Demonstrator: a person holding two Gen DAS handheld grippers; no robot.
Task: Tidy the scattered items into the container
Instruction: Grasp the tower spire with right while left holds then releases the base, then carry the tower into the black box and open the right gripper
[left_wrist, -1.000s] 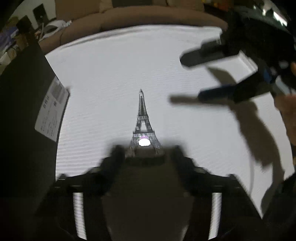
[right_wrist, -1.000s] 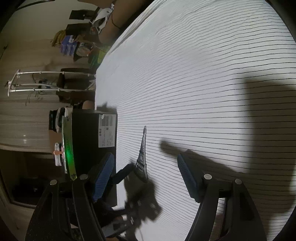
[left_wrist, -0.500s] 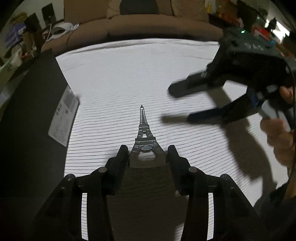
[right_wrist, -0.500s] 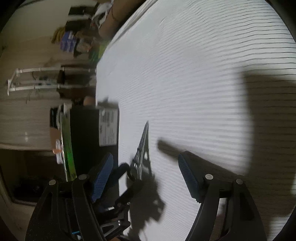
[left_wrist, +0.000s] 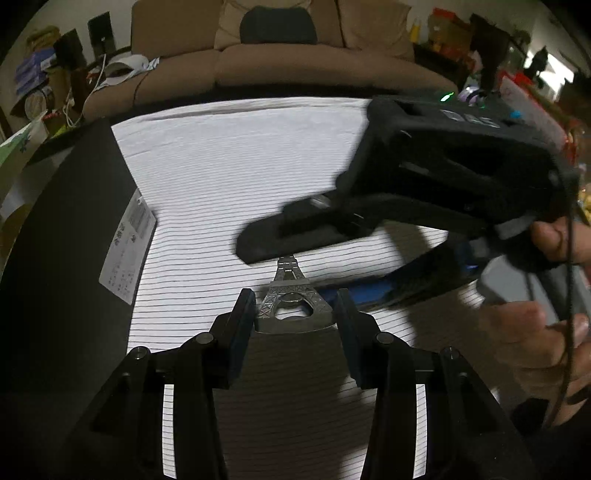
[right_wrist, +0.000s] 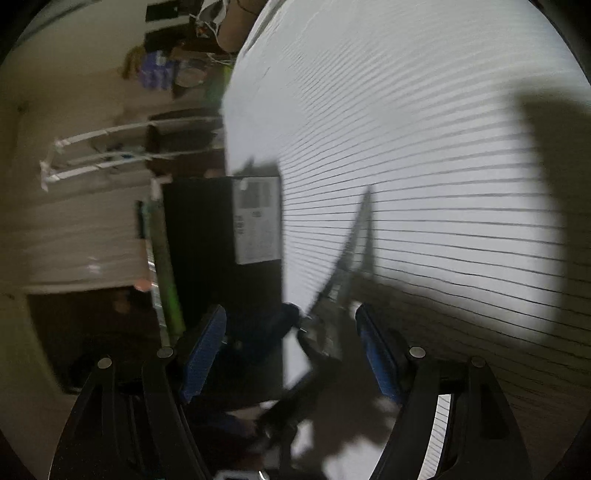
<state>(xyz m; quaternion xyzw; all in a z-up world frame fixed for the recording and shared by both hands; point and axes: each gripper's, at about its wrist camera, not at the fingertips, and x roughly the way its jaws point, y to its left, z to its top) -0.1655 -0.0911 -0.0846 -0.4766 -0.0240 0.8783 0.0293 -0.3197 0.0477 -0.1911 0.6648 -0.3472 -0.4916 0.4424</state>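
Observation:
My left gripper (left_wrist: 295, 314) is shut on the base of a small metal Eiffel Tower model (left_wrist: 290, 299) and holds it above the striped white cloth (left_wrist: 229, 177). My right gripper (left_wrist: 295, 254) reaches in from the right, open, its fingers on either side of the tower's upper part, hiding the tip. In the right wrist view the open right gripper (right_wrist: 291, 332) faces the blurred tower (right_wrist: 351, 251) and the left gripper's fingers (right_wrist: 284, 317). The black box (left_wrist: 70, 240) with a white label stands at the left, also in the right wrist view (right_wrist: 207, 240).
A brown sofa (left_wrist: 280, 70) runs along the far side of the cloth. Clutter and cables (left_wrist: 55, 99) lie at the far left, more clutter at the far right (left_wrist: 517, 74). A hand (left_wrist: 535, 325) holds the right gripper's handle.
My left gripper has lifted the tower off the cloth and raised it. My right gripper has moved left and closer, its open fingers now around the tower's upper part.

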